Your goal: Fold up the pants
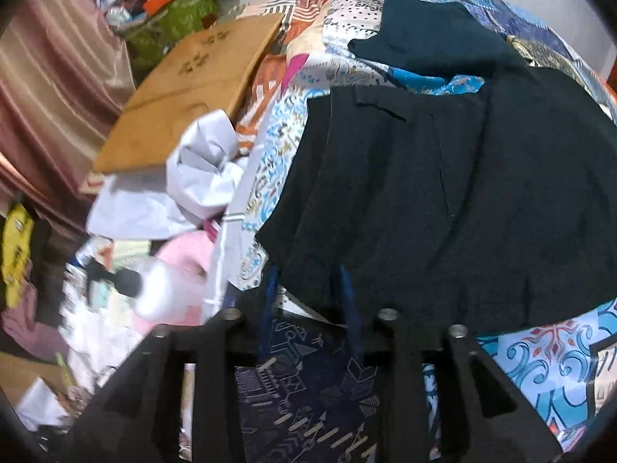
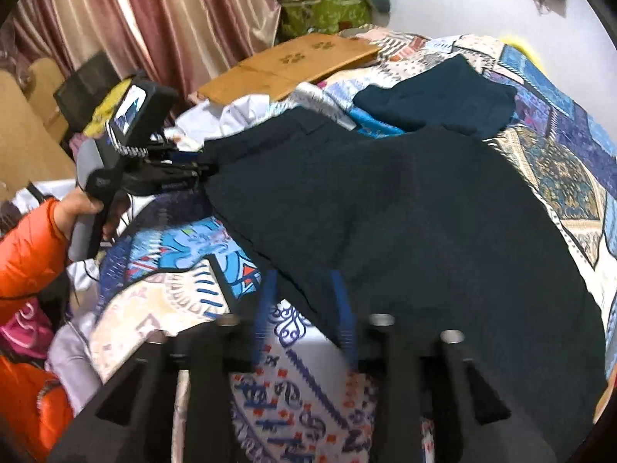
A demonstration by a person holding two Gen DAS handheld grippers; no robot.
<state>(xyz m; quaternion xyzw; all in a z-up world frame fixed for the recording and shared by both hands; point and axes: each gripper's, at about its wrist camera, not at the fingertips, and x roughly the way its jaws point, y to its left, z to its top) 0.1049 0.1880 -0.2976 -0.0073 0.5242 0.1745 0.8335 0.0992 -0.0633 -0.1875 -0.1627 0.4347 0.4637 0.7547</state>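
Note:
Dark navy pants (image 1: 443,193) lie spread on a patterned bedspread (image 1: 547,351); they also show in the right wrist view (image 2: 405,223). My left gripper (image 1: 310,274) has its blue fingers apart at the pants' near edge, with the cloth edge lying over the tips. It shows from the side in the right wrist view (image 2: 200,171), at the pants' waist corner. My right gripper (image 2: 304,277) has its blue fingers apart at the pants' lower edge, the right finger under the cloth. A second dark garment (image 2: 435,100) lies folded farther back.
A wooden board (image 2: 289,65) lies at the bed's far side, with a green box of clutter (image 2: 327,11) behind it. White cloth (image 1: 204,166) is crumpled at the left. Pink curtains (image 2: 154,19) hang behind. The person's orange sleeve (image 2: 27,247) is at the left.

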